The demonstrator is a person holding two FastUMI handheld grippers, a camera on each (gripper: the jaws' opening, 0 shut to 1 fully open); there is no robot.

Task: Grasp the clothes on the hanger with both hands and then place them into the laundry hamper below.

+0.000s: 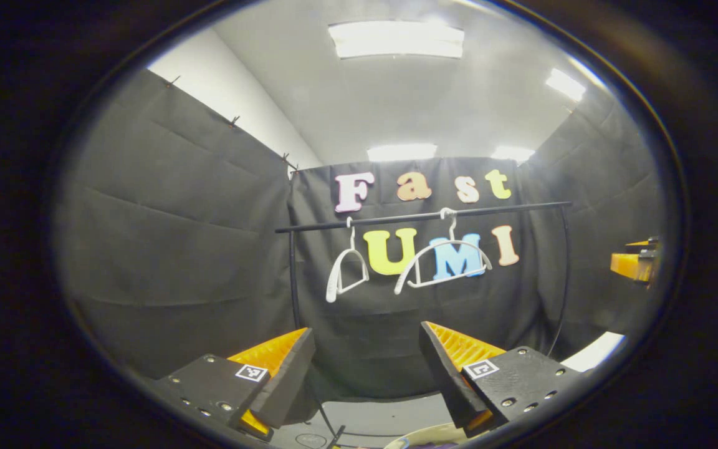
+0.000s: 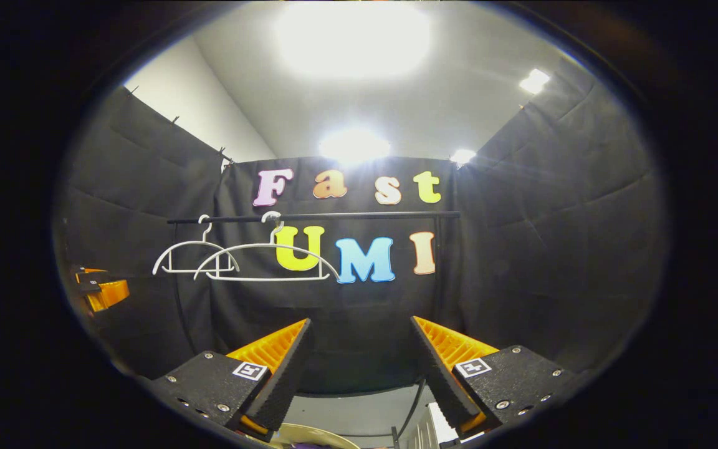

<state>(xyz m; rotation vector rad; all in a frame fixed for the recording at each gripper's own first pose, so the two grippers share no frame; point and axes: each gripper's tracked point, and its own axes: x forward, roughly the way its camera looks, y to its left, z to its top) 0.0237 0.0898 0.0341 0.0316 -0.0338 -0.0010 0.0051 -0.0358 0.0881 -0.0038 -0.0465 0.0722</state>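
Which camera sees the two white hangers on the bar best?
The right gripper view. There both white hangers hang broadside on the bar, so you see their full curved shapes, both bare. In the left gripper view one hanger faces the camera, but the other is turned nearly edge-on and looks narrow.

A recording booth: black cloth walls (image 1: 178, 249), ceiling light panels (image 1: 396, 38).

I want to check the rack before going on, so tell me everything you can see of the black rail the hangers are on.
The rail is a thin black bar, seemingly metal, running roughly level across the back cloth wall. Thin black uprights carry it at each end. Two white hangers hook over it toward its left part: the left hanger and the right hanger. Both hang bare, with no clothes on them. Neither gripper touches the rail.
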